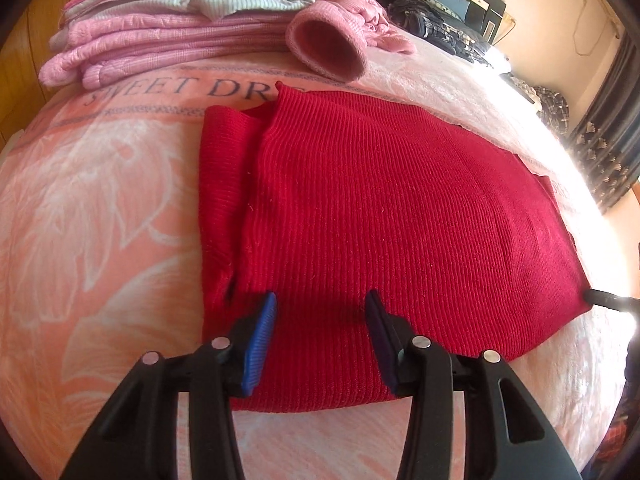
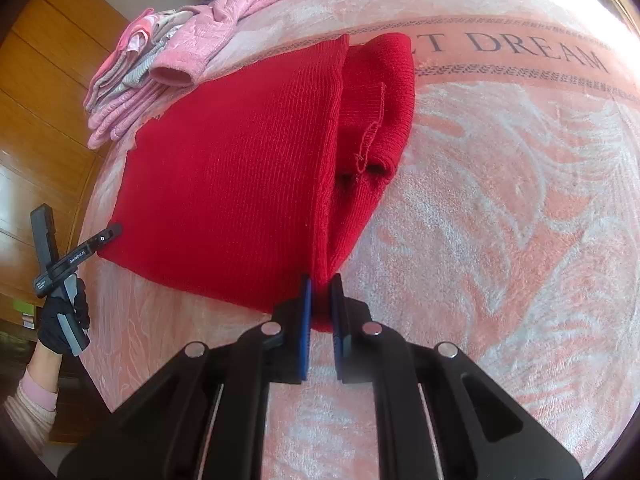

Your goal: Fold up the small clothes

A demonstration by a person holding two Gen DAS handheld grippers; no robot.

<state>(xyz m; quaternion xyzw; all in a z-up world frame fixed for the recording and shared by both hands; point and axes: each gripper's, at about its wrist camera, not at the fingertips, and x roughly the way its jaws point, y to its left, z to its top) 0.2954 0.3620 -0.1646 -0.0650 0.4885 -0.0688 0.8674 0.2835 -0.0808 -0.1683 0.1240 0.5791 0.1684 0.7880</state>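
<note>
a red ribbed knit sweater lies partly folded in the middle of a bed, on a pink blanket printed with white feathers and the words "sweet dream". in the left wrist view its near hem runs across the lower centre, its left edge is a folded-in layer in the centre left, and its right corner reaches the right edge of the frame. bare blanket stretches wide to the left and below the sweater. toward the top left a stack of folded pink clothes sits just beyond the sweater, with the open cuff of a pink knit sleeve close to its far edge.

the left gripper hovers over the near hem, its blue-padded fingers spread wide apart with nothing between them.

in the right wrist view the right gripper sits at the lower centre, its pads pressed close together on the sweater's near corner, where the folded layers bunch into a ridge. to its right the blanket is open all the way to the frame's edge. at the lower left a black-gloved hand, with a pink striped sleeve at the wrist, holds the left gripper's handle beside the bed edge, the tool angled up toward the sweater's left corner.
</note>
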